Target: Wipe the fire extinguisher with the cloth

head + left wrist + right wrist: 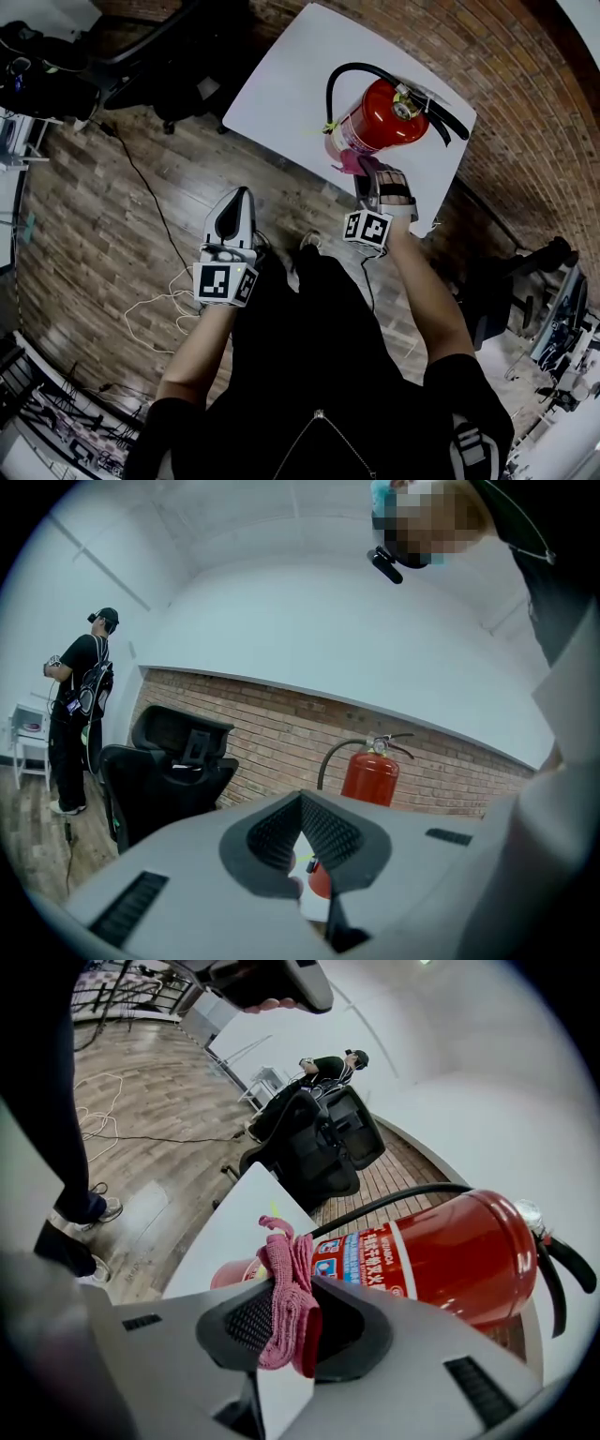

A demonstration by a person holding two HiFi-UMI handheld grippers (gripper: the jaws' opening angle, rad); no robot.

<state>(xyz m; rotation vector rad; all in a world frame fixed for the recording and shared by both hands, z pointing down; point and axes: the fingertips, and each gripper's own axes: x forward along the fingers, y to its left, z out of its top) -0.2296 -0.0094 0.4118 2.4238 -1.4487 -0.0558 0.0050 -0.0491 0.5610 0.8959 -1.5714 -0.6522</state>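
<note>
A red fire extinguisher (380, 117) with a black hose stands upright on a white table (281, 89). My right gripper (364, 173) is shut on a bunched pink cloth (347, 161), held at the extinguisher's lower body on the near side. In the right gripper view the cloth (289, 1293) hangs between the jaws of the right gripper (295, 1321), just in front of the extinguisher (450, 1251) and its label. My left gripper (244, 197) is shut on nothing and hovers over the floor, short of the table's near edge. From the left gripper (301, 803), the extinguisher (371, 775) stands farther off.
A brick wall (506, 75) runs behind the table. Black office chairs (178, 94) stand to the table's left, also as a chair (169, 771) in the left gripper view. Cables (159, 300) lie on the wooden floor. Another person (80, 714) stands far left.
</note>
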